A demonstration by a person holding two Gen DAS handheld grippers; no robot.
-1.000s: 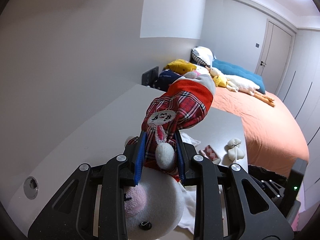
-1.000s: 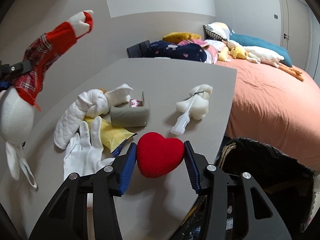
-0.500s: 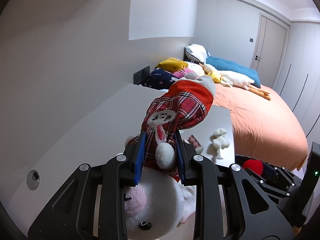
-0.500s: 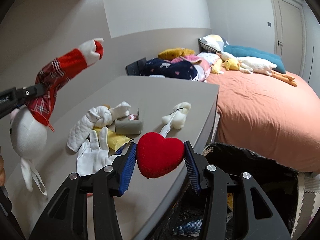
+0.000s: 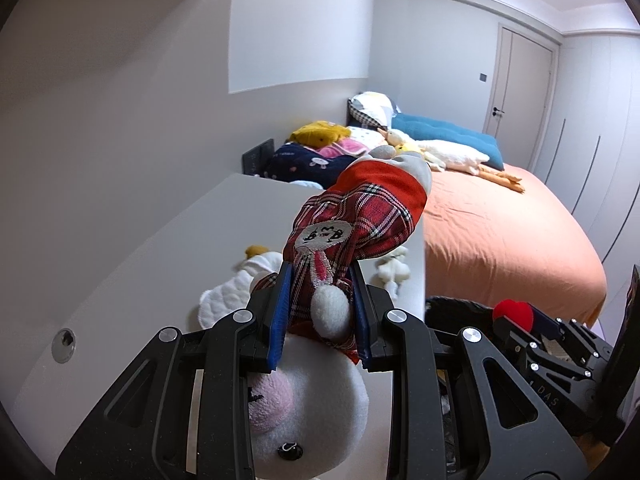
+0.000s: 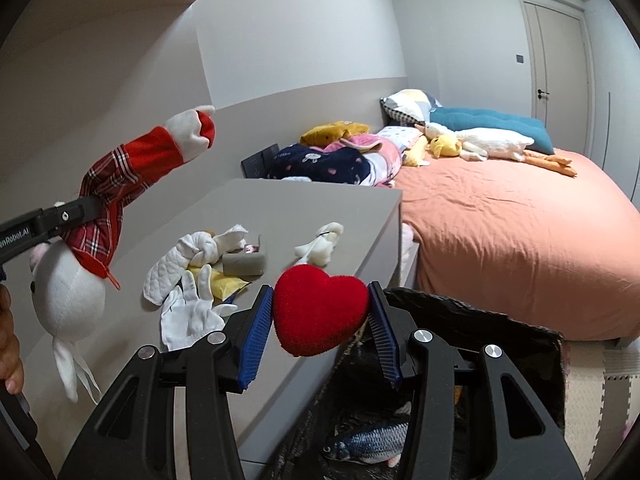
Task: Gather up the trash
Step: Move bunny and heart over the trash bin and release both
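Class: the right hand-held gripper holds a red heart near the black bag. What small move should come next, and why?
Probably carry the heart slightly farther over the bag, then open the right hand-held gripper. The heart is clamped and hangs at the table edge, just at the bag's open mouth.

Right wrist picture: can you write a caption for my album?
Right claw clamps a fuzzy red heart cushion over the open black trash bag.

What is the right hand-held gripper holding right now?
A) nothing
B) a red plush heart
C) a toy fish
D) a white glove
B: the right hand-held gripper is shut on the red plush heart, pinched between its blue pads at the edge of the black trash bag.
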